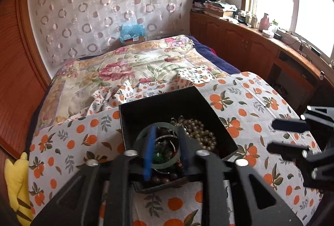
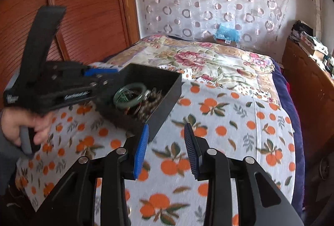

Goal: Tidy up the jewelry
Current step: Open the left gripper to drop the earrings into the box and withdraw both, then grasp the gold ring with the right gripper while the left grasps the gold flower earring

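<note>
My left gripper [image 1: 166, 151] at frame centre clamped on the pale green jade bangle [image 1: 159, 165] over the open black jewelry box [image 1: 213, 113], my right gripper [image 2: 166, 150] apart at lower centre above the orange-print cloth [image 2: 229, 132].

The left gripper [image 1: 165, 149] is held tilted downward, jaws apparently closed on something. The right gripper [image 2: 167, 150] is held level, jaws parted.
</note>
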The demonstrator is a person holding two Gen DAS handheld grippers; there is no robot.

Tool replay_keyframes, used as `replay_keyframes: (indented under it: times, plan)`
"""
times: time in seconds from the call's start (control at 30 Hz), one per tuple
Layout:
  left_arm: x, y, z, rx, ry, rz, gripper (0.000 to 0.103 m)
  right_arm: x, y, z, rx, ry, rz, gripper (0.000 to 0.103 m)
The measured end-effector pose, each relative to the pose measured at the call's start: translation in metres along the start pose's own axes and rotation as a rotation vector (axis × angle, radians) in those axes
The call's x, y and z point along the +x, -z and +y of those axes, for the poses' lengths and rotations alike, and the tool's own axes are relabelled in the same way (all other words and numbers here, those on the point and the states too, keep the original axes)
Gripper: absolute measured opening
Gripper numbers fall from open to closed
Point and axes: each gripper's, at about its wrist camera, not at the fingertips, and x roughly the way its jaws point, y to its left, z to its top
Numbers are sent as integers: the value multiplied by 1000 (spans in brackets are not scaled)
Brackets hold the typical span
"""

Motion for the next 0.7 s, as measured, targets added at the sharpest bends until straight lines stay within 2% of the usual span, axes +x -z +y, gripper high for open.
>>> replay_keyframes:
  times: [0.03,0.17,0.53,0.63,0.7]
  plan:
    - [-1,1,0,0,2,-3,35,-2,3,2,-5,-3,0,38]
    - [-7,10,1,-12,20,-1,42,-11,23,12,-24,-28,10,38]
    - [-32,52,-9,50,27,5,44,-8,71,42,-70,-54,92,38]
    - [-38,63,-12,59,38,3,56,-8,77,45,-71,-67,113,38]
    - [-43,73,-15,61,45,4,56,-8,81,48,-74,-67,119,38]
